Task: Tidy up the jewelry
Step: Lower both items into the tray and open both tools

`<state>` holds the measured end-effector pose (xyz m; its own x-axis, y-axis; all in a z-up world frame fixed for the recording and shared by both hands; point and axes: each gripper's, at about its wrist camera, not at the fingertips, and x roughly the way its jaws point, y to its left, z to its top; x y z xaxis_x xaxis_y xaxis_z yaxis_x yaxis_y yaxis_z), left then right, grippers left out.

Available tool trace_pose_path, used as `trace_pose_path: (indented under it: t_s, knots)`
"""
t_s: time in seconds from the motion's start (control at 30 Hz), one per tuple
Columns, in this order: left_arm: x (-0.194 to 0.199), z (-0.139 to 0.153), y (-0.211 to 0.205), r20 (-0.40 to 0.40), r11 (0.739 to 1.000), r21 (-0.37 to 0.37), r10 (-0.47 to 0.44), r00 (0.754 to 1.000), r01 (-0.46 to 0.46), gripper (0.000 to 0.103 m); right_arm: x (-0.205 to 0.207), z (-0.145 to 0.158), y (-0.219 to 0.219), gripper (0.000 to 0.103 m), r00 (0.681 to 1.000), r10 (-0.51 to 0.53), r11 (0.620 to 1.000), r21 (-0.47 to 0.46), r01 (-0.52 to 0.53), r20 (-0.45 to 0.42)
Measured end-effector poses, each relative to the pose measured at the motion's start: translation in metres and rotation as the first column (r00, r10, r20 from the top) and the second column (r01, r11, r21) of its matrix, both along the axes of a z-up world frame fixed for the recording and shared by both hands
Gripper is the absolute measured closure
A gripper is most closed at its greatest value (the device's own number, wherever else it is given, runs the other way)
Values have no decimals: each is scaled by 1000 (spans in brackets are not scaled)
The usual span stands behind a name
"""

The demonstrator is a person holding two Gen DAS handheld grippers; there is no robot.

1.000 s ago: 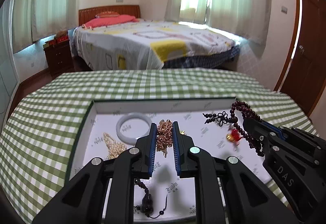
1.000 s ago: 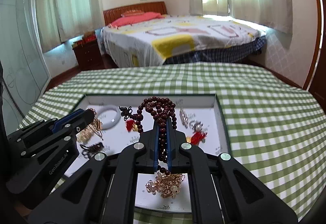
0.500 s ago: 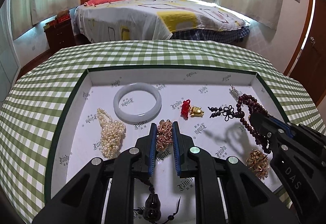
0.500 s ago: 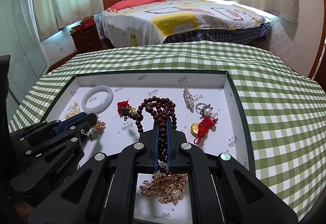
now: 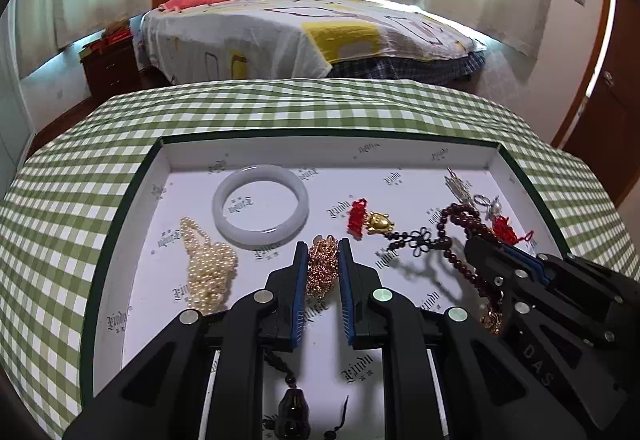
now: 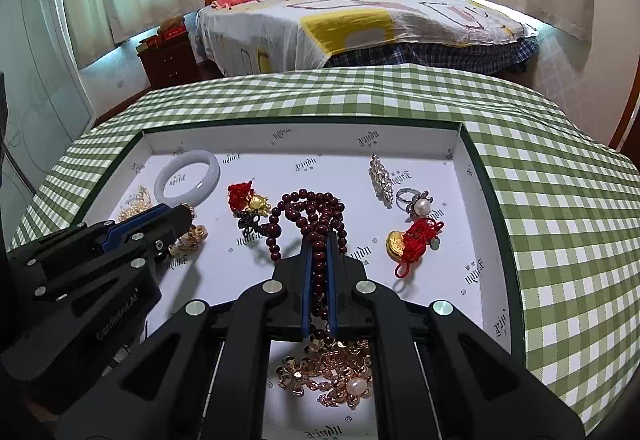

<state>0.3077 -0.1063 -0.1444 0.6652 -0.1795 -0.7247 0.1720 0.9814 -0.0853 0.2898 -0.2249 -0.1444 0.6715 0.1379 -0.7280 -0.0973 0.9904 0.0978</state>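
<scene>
A white-lined tray (image 5: 280, 151) (image 6: 304, 133) lies on the green checked cloth and holds the jewelry. My left gripper (image 5: 323, 252) is shut on a bunched gold chain (image 5: 321, 270) just over the tray floor. Beside it lie a pearl strand (image 5: 208, 272) and a pale jade bangle (image 5: 260, 205) (image 6: 187, 179). My right gripper (image 6: 319, 240) is shut on a dark red bead string (image 6: 316, 211) (image 5: 460, 236), whose loop droops onto the tray. A red-tasselled gold charm (image 5: 370, 220) (image 6: 250, 199) lies between the two grippers.
Also in the tray: a crystal brooch (image 6: 380, 177), a pearl ring (image 6: 416, 201), a gold ingot on red cord (image 6: 412, 240), a gold flower cluster (image 6: 332, 372) and a dark pendant (image 5: 294, 412). A bed (image 5: 304, 31) stands beyond the table edge.
Both grippers have sunk toward the tray with their loads and tipped further down. The bead string's loop now rests on the tray floor.
</scene>
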Motion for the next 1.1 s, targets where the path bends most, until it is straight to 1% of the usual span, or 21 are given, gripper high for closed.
trace_pose_path:
  t_s: [0.1,0.27,0.33,0.5,0.57,0.63,0.7,0.73,0.87,1.1]
  knots:
    - [1,-3,-3,-21,1000,-2,-17,1000,17,87,2,-2,0,96,1000,2,1000,-1,-2,-11]
    - [3,-6,-2,-24,1000,-5,-5,1000,5,87,3,-4,0,95,1000,-2,1000,-2,2,-13]
    - [5,-6,0,-25,1000,-11,1,1000,-2,87,3,-4,-1,91,1000,-8,1000,-1,8,-11]
    - [5,-9,4,-25,1000,-7,13,1000,-13,84,4,-5,-2,86,1000,-12,1000,0,12,-12]
    - [4,-8,5,-26,1000,-15,18,1000,-18,79,3,-4,-3,82,1000,-15,1000,2,15,-10]
    - [4,-7,5,-19,1000,-13,19,1000,-19,66,3,-3,-3,78,1000,-17,1000,2,17,-5]
    - [2,-5,4,-12,1000,-9,14,1000,-15,59,1,-3,-4,76,1000,-17,1000,3,17,-2]
    - [1,-5,3,-10,1000,-7,12,1000,-12,57,0,-1,-4,74,1000,-18,1000,4,18,1]
    - [-1,-6,2,-15,1000,-9,2,1000,-2,55,-3,5,-6,69,1000,-20,1000,4,20,20]
    - [-5,-1,4,6,1000,10,16,1000,-16,42,-7,12,-11,59,998,-40,999,8,39,38]
